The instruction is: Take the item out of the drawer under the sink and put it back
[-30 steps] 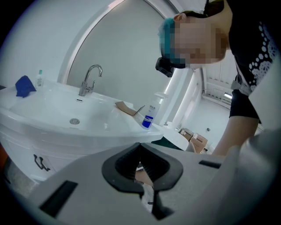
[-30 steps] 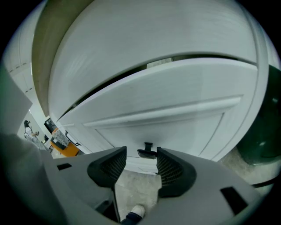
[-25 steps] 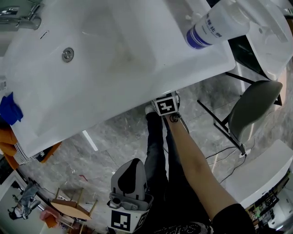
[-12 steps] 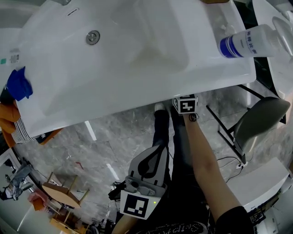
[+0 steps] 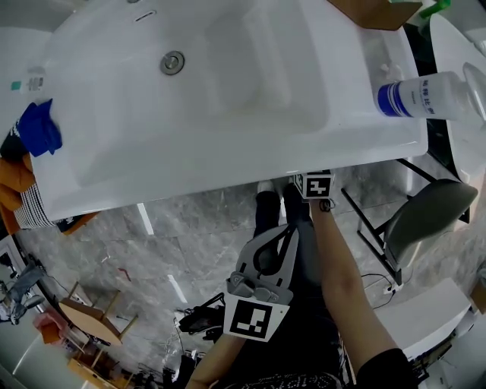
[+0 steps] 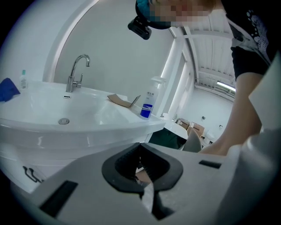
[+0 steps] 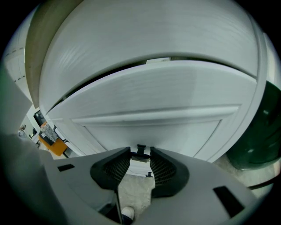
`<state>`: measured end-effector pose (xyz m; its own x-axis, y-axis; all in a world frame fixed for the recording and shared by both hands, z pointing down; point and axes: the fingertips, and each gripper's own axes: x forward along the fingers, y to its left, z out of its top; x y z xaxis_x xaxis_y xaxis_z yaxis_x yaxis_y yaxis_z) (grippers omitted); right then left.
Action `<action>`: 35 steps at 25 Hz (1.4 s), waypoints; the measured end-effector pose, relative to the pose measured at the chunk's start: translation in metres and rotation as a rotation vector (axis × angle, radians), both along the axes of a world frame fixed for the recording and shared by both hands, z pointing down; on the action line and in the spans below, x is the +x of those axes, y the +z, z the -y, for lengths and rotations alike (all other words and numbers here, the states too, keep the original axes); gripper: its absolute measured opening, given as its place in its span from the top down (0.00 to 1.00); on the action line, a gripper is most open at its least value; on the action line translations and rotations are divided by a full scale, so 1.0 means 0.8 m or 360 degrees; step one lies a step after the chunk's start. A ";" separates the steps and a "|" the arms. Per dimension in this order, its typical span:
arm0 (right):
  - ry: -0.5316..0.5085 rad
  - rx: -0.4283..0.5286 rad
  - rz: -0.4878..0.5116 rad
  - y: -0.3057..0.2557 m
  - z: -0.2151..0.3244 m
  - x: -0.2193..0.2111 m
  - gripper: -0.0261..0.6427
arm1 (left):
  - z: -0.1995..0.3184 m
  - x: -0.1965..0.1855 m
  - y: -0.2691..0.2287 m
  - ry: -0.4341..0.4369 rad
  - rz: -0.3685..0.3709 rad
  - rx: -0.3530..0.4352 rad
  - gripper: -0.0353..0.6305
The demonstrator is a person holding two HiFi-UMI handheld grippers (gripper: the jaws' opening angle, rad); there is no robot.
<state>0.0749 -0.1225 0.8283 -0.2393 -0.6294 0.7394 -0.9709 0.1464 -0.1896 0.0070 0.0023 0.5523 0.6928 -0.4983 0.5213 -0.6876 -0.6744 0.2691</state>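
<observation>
The white sink (image 5: 228, 156) fills the top of the head view, and the drawers under it are hidden there. In the right gripper view the white drawer front (image 7: 149, 101) looks closed against the cabinet. My right gripper (image 7: 140, 154) is shut on the drawer's small dark handle (image 7: 141, 150). Its marker cube (image 5: 317, 185) shows just below the sink's front edge. My left gripper (image 5: 287, 230) hangs lower, by the person's legs, shut with nothing in it (image 6: 139, 147). No item from the drawer is in sight.
A pump bottle with a blue label (image 5: 425, 97) and a cardboard piece (image 5: 372, 11) sit at the sink's right end. A blue cloth (image 5: 39, 128) lies at its left. The tap (image 6: 77, 72) stands at the back. A grey chair (image 5: 425, 216) is on the right.
The head view has slid so that more of the basin shows. My left gripper has come up and to the right, nearer the sink front. The right gripper stays under the sink's edge.
</observation>
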 end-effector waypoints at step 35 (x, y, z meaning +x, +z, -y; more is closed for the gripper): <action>-0.0074 -0.0053 -0.0051 0.002 -0.063 -0.001 0.75 | 0.001 0.010 -0.020 -0.0018 -0.0031 0.0004 0.94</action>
<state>0.0744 -0.0723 0.8297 -0.2436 -0.5931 0.7674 -0.9688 0.1857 -0.1640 0.0147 0.0017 0.5363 0.6971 -0.5075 0.5064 -0.6898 -0.6673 0.2808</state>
